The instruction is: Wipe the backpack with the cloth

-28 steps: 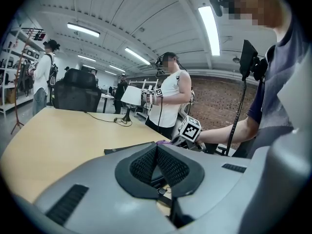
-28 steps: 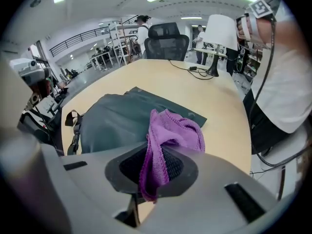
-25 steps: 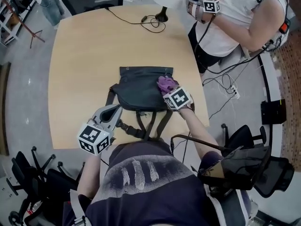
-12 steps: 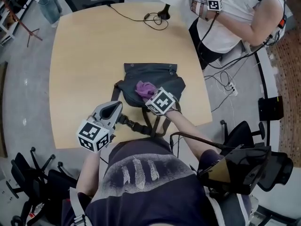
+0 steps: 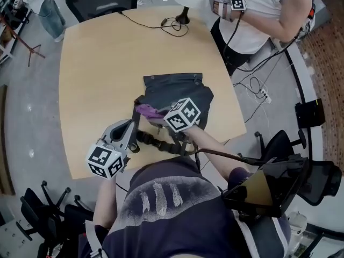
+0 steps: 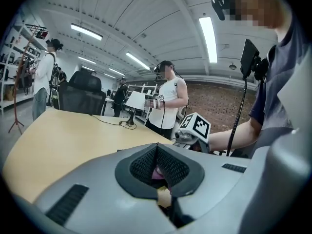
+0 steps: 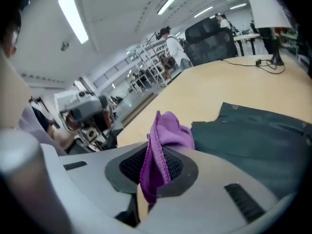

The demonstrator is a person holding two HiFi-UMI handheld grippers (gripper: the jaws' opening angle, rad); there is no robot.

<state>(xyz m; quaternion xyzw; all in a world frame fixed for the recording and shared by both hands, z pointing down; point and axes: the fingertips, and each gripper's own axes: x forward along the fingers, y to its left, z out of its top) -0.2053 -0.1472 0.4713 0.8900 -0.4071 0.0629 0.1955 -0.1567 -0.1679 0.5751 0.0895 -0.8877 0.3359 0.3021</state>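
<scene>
**Purple cloth at the near corner of the backpack**

The dark backpack lay flat on the wooden bench, close to the edge by the person. The right tongs pinched the purple cloth tight between their two jaws. The cloth stuck up out of the jaws in a bunch. Seen from above, the cloth was at the near left corner of the backpack and touched it.

The left tongs were just beside that same corner, near the cloth. Their jaws were pressed together. It was not clear if they held anything. A black strap ran from the backpack toward the person, just beside the left tongs.

At the far edge of the bench stood a lamp with a white shade. A black cord lay next to it. Another person in a white top stood by the far right corner of the bench.
</scene>
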